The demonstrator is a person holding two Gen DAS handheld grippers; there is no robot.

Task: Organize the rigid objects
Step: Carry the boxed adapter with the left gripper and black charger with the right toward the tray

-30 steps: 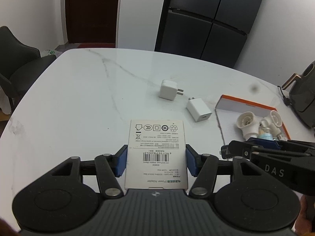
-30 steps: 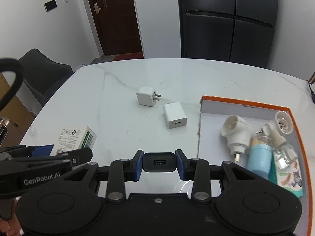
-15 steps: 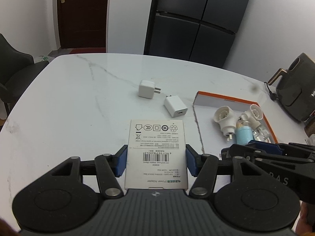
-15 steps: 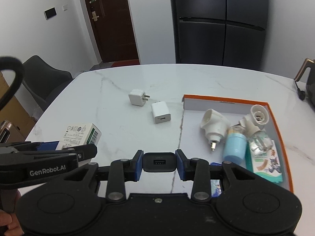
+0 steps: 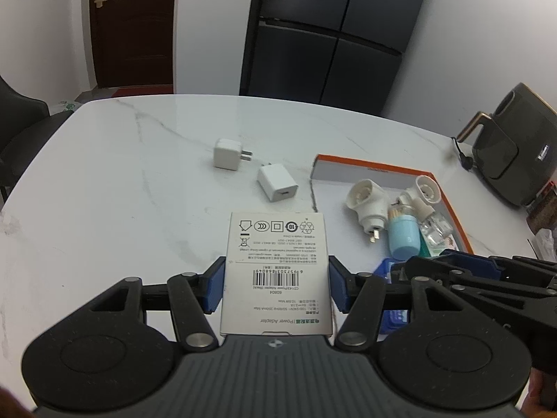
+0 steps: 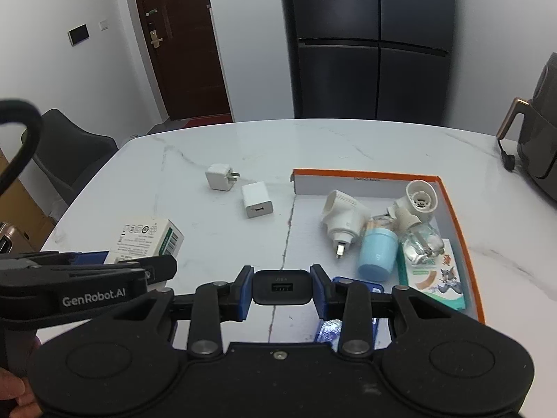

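My left gripper [image 5: 276, 287] is shut on a white power adapter box [image 5: 275, 268] with a barcode, held above the white marble table [image 5: 122, 191]. In the right wrist view the same box [image 6: 149, 240] shows at the left with a green side. My right gripper [image 6: 282, 287] is shut on a black USB charger [image 6: 282, 286]. Two white chargers lie loose mid-table: one with prongs [image 5: 228, 154] and a flat one [image 5: 277, 184]. An orange-rimmed tray [image 6: 456, 223] at the right holds a white plug adapter [image 6: 343, 217], a blue cup [image 6: 377, 252], a lamp socket [image 6: 419, 198], a clear bottle and a cartoon box.
A dark air fryer [image 5: 511, 146] stands at the table's right end with its cord. A black fridge [image 6: 372, 41] and a brown door [image 6: 181, 35] are behind. Dark chairs [image 6: 73, 153] sit at the left. A blue packet [image 6: 330, 331] lies under my right gripper.
Both grippers have drawn back from the table with their loads still held. The chargers and the tray now appear smaller and farther off, with more of the tray in view.
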